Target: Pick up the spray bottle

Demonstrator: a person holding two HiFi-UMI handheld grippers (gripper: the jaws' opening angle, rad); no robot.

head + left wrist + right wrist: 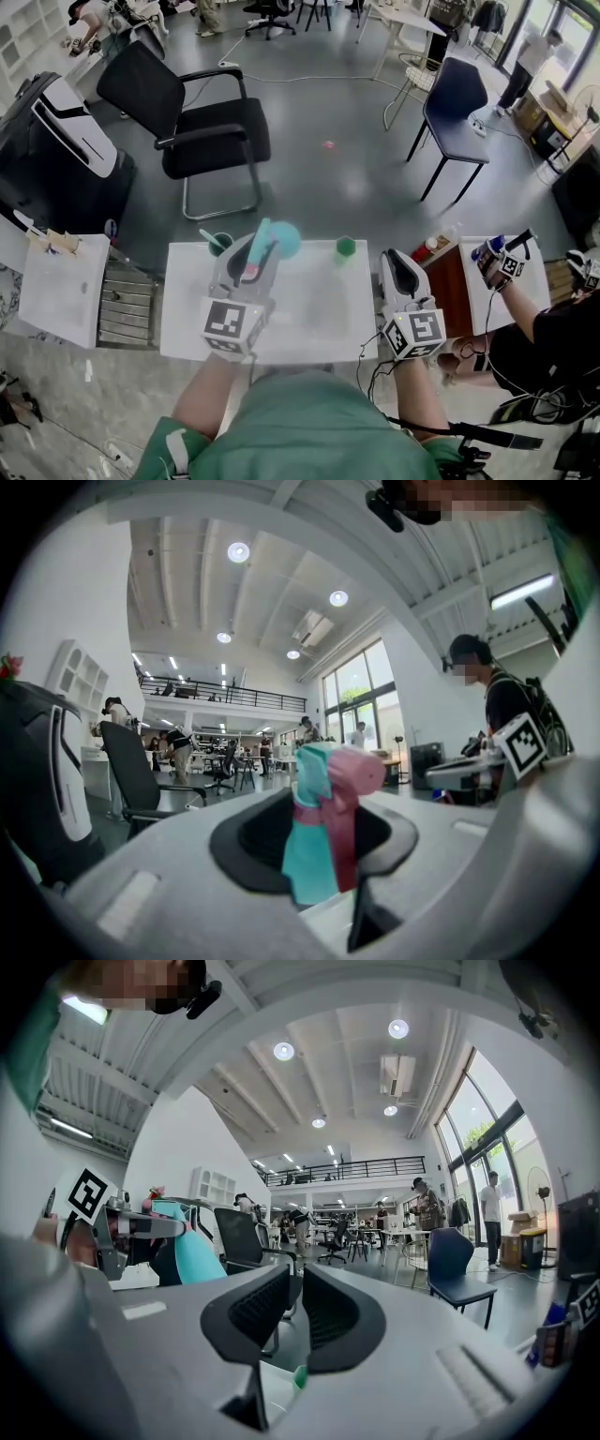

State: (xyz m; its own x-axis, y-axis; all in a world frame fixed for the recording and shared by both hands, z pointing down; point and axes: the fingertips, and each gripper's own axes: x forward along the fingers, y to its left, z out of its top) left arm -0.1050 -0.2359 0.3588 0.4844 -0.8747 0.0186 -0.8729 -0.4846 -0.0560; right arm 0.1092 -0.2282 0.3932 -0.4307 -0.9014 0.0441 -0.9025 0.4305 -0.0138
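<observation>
The spray bottle [274, 241] is teal with a pink trigger and hangs above the white table [309, 314], lifted off it. My left gripper [255, 247] is shut on it just below the head. In the left gripper view the bottle's teal and pink head [325, 808] stands up between the pads of the left gripper [319, 846]. My right gripper [402, 259] is held past the table's right edge, its jaws a narrow gap apart with nothing between them. The right gripper view shows that gap of the right gripper [296, 1286], and the teal bottle [194, 1258] off to the left.
A small green cup [346, 247] and a dark green cup [220, 244] stand at the table's far edge. A black chair [202, 131] and a navy chair [455, 103] stand beyond. Another person's hand with a gripper [502, 264] works at the right. A white side table [61, 291] sits left.
</observation>
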